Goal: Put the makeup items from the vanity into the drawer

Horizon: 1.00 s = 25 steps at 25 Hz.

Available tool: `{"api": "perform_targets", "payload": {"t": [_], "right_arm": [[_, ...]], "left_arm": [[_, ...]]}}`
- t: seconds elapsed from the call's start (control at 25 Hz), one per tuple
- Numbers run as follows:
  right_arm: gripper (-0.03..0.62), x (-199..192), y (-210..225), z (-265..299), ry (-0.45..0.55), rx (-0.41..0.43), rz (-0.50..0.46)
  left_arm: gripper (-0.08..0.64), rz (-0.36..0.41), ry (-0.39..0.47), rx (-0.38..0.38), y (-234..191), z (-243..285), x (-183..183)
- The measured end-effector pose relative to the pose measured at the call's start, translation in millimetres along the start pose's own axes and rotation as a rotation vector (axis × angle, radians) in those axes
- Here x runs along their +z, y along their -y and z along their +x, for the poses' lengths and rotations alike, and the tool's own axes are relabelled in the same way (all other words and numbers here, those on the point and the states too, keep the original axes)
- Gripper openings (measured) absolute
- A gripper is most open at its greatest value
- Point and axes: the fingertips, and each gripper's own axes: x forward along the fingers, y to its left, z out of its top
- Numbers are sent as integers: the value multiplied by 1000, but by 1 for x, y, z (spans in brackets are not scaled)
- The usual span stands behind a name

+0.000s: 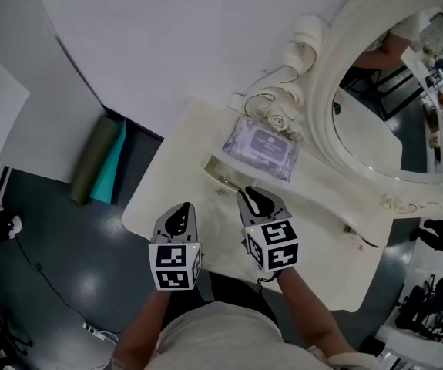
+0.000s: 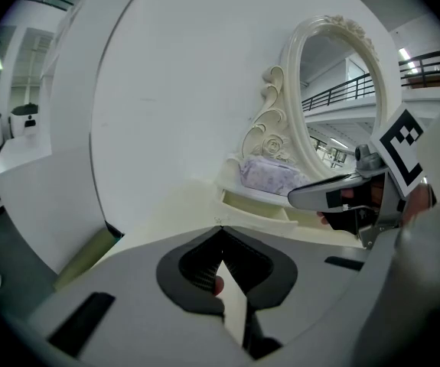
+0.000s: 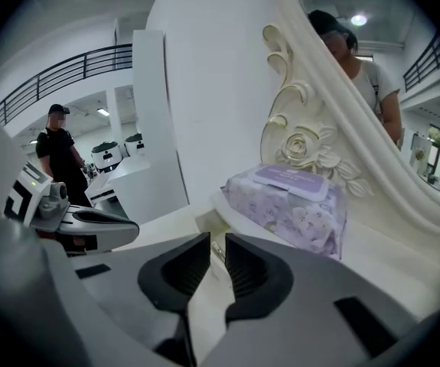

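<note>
A purple pack of wipes [image 1: 261,146] [image 2: 269,176] [image 3: 288,201] lies on the raised shelf of the cream vanity [image 1: 167,168], by the carved mirror foot. Below it the shelf's drawer front [image 1: 219,172] [image 2: 258,205] looks closed, with a small metal handle [image 1: 225,182] [image 3: 216,251]. My right gripper [image 1: 244,193] [image 3: 217,239] points at that handle, its jaws a narrow slit apart with the handle seen in line with the gap. My left gripper [image 1: 184,206] [image 2: 220,234] hovers over the tabletop to the left, its tips touching and nothing held.
An oval mirror [image 1: 375,106] in an ornate frame fills the right side of the vanity. A second handle [image 1: 356,233] sits further right. Green and teal rolls [image 1: 102,160] lean by the wall left of the table. A person [image 3: 55,147] stands far off.
</note>
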Motion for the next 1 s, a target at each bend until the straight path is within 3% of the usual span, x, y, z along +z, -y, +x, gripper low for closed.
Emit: {"api": "perform_targets", "payload": {"t": [0.48, 1.0], "right_arm": [[29, -11, 6, -59, 122, -127, 214], [18, -37, 30, -100, 163, -244, 314]], "left_arm": [[5, 60, 50, -63, 11, -32, 8], [5, 112, 99, -106, 28, -34, 33]]}}
